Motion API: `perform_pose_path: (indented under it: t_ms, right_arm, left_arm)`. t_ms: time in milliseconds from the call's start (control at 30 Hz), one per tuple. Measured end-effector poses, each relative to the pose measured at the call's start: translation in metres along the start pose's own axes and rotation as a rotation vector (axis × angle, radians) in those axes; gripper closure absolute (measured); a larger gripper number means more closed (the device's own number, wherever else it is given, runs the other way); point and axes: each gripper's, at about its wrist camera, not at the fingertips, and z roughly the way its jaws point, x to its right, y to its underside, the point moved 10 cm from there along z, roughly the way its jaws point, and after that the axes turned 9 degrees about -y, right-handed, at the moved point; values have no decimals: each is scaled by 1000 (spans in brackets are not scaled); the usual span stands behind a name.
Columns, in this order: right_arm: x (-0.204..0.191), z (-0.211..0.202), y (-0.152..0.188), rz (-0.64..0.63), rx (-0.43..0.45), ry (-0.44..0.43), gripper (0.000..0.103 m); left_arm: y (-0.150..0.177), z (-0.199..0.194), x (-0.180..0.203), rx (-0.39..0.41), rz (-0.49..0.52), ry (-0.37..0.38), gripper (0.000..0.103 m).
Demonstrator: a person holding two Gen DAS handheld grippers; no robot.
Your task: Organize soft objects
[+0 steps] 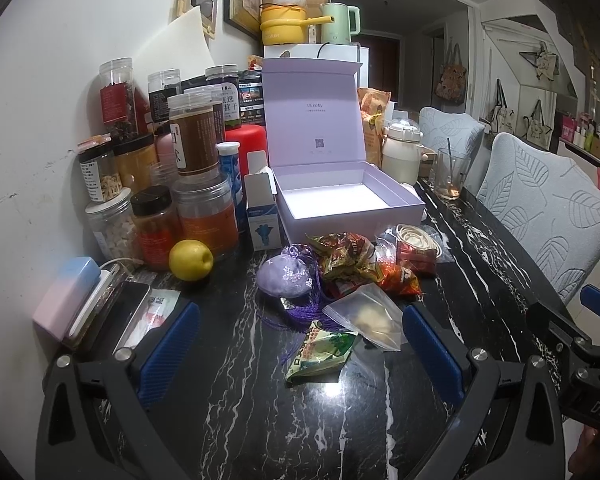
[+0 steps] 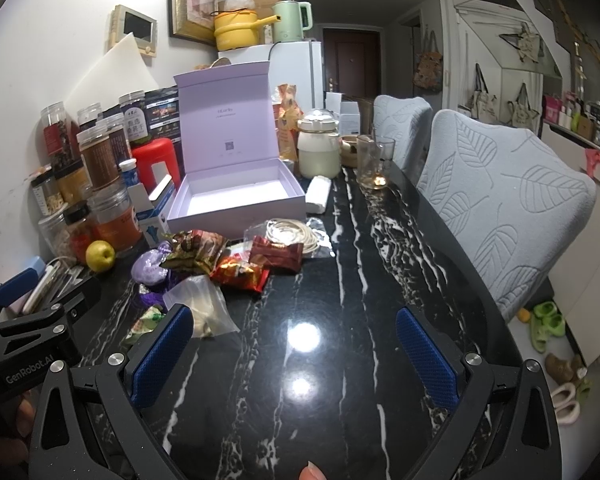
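Box: the lilac box (image 1: 352,200) sits toward the bench's (image 2: 340,300) wall edge, lid propped upright; its tray shows nothing inside.
Soft objects: all lie loose on the bench just in front of the box, none packed yet by the look of it.
Pile: purple sachet (image 1: 286,276) with its tassel cord, crinkled snack wrappers (image 1: 346,256), red packet (image 1: 416,256), a bag of coiled cord (image 2: 290,234).
Nearest items: a clear zip bag (image 1: 366,316) and a green packet (image 1: 320,352), closest to the near edge.
Left hand-held gripper (image 1: 300,356): jaws spread wide, empty, hovering with the green packet and zip bag between its fingers.
Right hand-held gripper (image 2: 292,356): jaws spread wide, empty, over bare bench beside the pile.
Progress: seemingly at the start; every soft item is left to move.
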Motion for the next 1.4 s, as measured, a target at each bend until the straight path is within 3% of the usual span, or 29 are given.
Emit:
perform_pose_path:
  t_ms: [767, 1400]
  right_arm:
    - [-26, 40, 23, -55, -68, -93, 0]
    - [-39, 84, 38, -37, -183, -237, 0]
  left_arm:
    - [38, 44, -15, -103, 23, 8, 0]
    - [30, 80, -29, -170, 13, 69, 0]
